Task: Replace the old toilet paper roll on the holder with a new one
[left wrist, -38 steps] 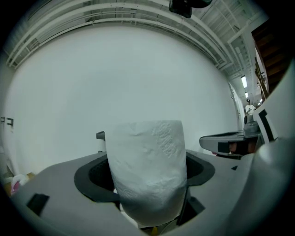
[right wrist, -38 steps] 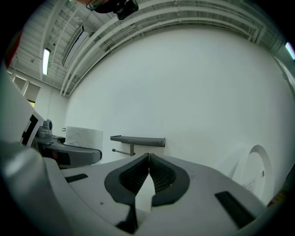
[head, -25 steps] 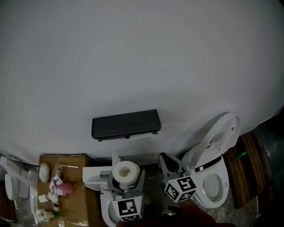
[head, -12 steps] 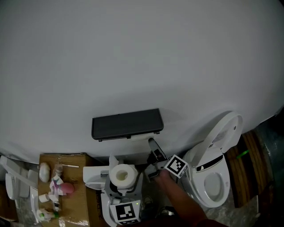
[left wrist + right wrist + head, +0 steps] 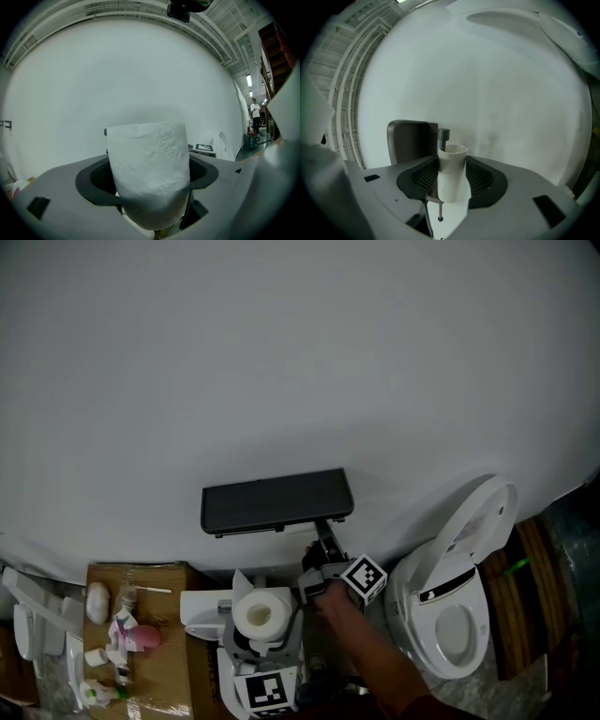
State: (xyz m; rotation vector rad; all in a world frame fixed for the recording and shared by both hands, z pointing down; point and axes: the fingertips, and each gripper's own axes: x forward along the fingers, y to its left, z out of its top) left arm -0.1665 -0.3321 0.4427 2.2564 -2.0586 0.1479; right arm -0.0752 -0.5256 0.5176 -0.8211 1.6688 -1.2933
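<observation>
The dark grey holder hangs on the white wall. My right gripper reaches up under its right end. In the right gripper view the old empty cardboard tube sits on the holder's metal rod, beside the grey cover. The tube stands between the jaws of my right gripper, which are closing, and the ribbed pads are close on both sides of it. Lower left, my left gripper is shut on the full new white roll, which fills the left gripper view.
A white toilet with its lid up stands at the right, close to my right arm. At the left, a cardboard box carries several small bottles and bits. A white fixture lies just left of the new roll.
My right gripper has moved up and left from beside the toilet to under the holder, rolling as it went. Its jaws now stand round the old tube. The left gripper kept still.
</observation>
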